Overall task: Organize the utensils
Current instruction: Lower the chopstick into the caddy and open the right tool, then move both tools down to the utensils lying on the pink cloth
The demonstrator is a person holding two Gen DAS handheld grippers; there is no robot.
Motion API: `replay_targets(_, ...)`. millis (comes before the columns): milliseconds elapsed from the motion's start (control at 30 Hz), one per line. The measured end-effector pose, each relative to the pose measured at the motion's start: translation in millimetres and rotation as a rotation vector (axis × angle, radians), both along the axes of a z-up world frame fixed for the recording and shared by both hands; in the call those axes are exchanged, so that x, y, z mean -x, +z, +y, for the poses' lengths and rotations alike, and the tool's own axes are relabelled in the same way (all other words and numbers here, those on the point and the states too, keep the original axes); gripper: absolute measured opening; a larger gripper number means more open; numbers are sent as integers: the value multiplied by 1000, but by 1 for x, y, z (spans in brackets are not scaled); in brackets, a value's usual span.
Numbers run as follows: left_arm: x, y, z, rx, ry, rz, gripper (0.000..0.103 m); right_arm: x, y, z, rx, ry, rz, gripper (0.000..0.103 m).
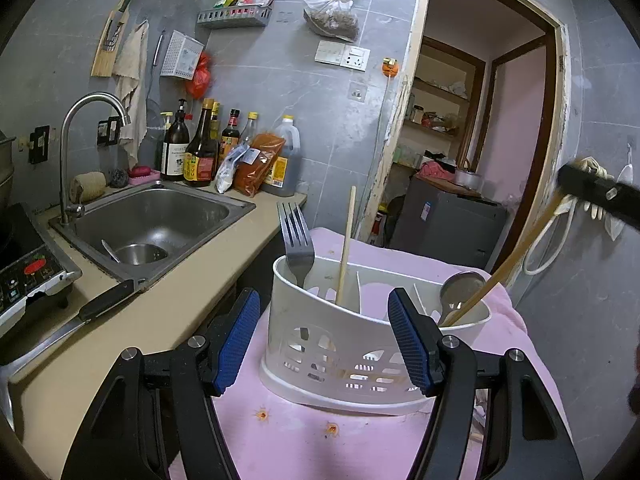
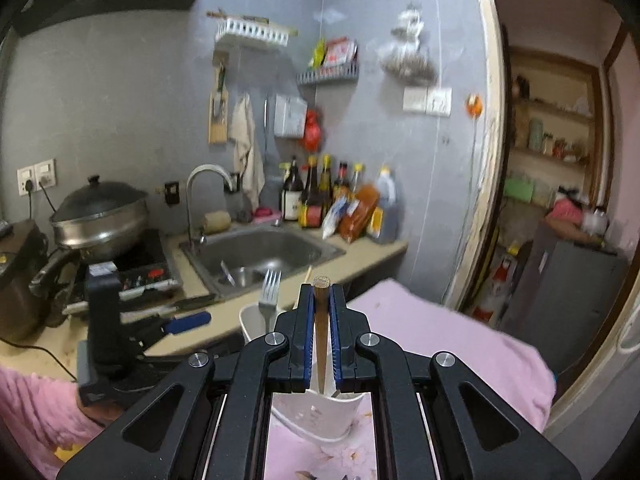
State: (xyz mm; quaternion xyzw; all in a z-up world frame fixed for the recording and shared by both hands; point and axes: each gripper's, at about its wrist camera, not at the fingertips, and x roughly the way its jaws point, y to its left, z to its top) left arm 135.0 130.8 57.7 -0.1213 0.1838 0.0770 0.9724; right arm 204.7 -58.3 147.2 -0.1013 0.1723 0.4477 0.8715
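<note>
The right tongs (image 2: 322, 304) pinch a brown wooden chopstick (image 2: 321, 336), its lower end inside the white perforated plastic utensil caddy (image 1: 352, 344). The left tongs (image 1: 324, 340) stand spread on either side of that caddy, pads apart from its wall. Inside it stand a steel fork (image 1: 297, 248), a pale chopstick (image 1: 346, 248) and a metal spoon (image 1: 460, 288). The caddy sits on a pink cloth (image 1: 320, 432) beside the beige table (image 1: 120, 328).

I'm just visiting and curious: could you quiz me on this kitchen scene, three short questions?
1. True or false: the right claw is shut on a chopstick.
2. Which stands in the caddy's left section? A) fork B) knife C) ladle
3. Fill in: the spoon stands in the caddy's ___ section.

Key: 1 true; 2 A; 3 right.
</note>
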Motion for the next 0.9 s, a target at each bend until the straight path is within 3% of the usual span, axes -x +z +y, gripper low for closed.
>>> replay_targets(167, 3, 3, -4, 12, -37, -17, 65, 0, -14, -6, -26, -27, 1, 12)
replay_targets(233, 4, 6, -7, 31, -63, -25, 67, 10, -16, -17, -74, -46, -34, 28)
replay_targets(400, 9, 17, -25, 13, -102, -54, 68, 40, -18, -48, -185, -142, -160, 32)
replay_targets(533, 17, 25, -47, -24, -138, -93, 72, 66, -23, -84, -292, -252, -270, 69)
replay_targets(667, 27, 27, -74, -62, -174, -126, 83, 80, -33, -112, -314, -344, -305, 81)
replay_targets(833, 36, 20, -107, -94, -225, -131, 90, 88, -51, -141, -295, -410, -311, 100)
replay_targets(900, 38, 15, -118, -109, -233, -128, 90, 91, -60, -156, -303, -427, -297, 103)
